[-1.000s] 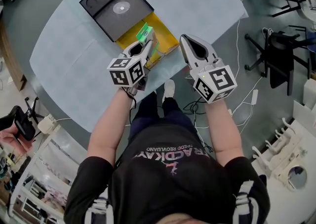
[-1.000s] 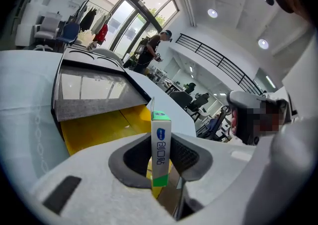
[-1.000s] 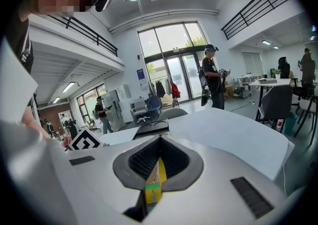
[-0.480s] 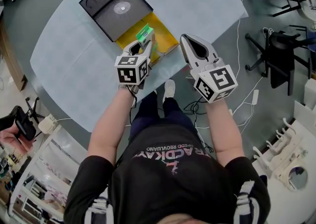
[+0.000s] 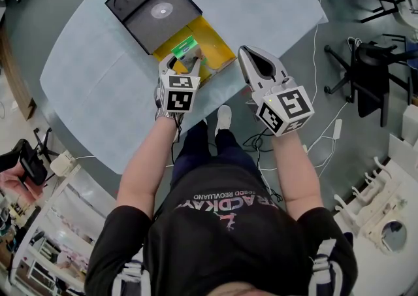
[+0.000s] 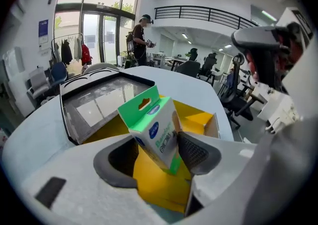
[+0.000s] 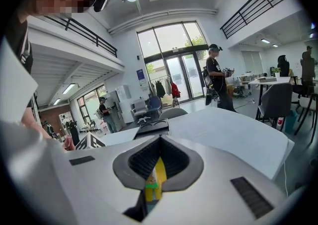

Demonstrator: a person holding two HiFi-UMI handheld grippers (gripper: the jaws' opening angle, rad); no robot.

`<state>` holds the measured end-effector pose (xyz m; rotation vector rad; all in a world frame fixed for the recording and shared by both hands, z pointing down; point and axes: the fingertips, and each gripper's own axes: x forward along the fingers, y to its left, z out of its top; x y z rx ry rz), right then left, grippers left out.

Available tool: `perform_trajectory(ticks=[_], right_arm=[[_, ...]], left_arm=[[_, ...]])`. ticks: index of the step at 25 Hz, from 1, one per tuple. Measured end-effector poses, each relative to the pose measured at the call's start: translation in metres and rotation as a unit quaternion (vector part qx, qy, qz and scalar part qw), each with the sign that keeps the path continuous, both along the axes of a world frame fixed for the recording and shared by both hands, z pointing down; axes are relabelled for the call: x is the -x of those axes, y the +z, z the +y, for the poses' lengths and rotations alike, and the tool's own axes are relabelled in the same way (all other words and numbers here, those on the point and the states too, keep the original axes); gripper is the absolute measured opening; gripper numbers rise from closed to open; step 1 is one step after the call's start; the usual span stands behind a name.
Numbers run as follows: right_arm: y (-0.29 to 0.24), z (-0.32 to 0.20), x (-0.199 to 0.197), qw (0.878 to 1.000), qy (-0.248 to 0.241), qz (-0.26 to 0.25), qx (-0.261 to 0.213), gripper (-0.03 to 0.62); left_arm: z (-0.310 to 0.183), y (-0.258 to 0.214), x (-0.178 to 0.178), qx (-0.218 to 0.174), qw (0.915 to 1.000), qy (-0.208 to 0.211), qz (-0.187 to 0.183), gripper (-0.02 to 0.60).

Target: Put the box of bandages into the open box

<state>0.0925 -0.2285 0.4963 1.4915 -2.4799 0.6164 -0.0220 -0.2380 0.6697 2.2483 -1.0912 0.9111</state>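
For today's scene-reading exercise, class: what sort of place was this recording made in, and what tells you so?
Probably an open-plan office or lab space: there are office chairs in the background, tall glass entrance doors, and a railed mezzanine overhead.

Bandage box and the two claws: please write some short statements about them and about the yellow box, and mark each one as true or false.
1. The bandage box stands between the jaws of the left claw, over the yellow box. True.
2. The left claw clamps the bandage box tightly. False: its jaws have just been opening and stand apart, so the pads do not press the box.
3. The right claw holds a second bandage box. False: its jaws are together, with nothing between them.
4. The yellow box is open at the top. True.
5. The bandage box is red. False: it is green and white.
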Motion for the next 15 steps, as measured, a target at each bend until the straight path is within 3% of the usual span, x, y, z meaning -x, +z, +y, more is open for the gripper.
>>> perform_trajectory(ticks=[6, 15], right_arm=[[0.0, 0.0, 0.001, 1.0, -0.001, -0.003, 0.001, 0.011], [0.002, 0.002, 0.006, 1.0, -0.007, -0.01, 0.005, 0.011]], left_arm=[[-0.002, 0.005, 0.01, 0.014, 0.9995, -0.026, 0.007, 0.273], [-0.005, -0.011, 0.024, -0.01, 0.9988, -0.048, 0.009, 0.285]])
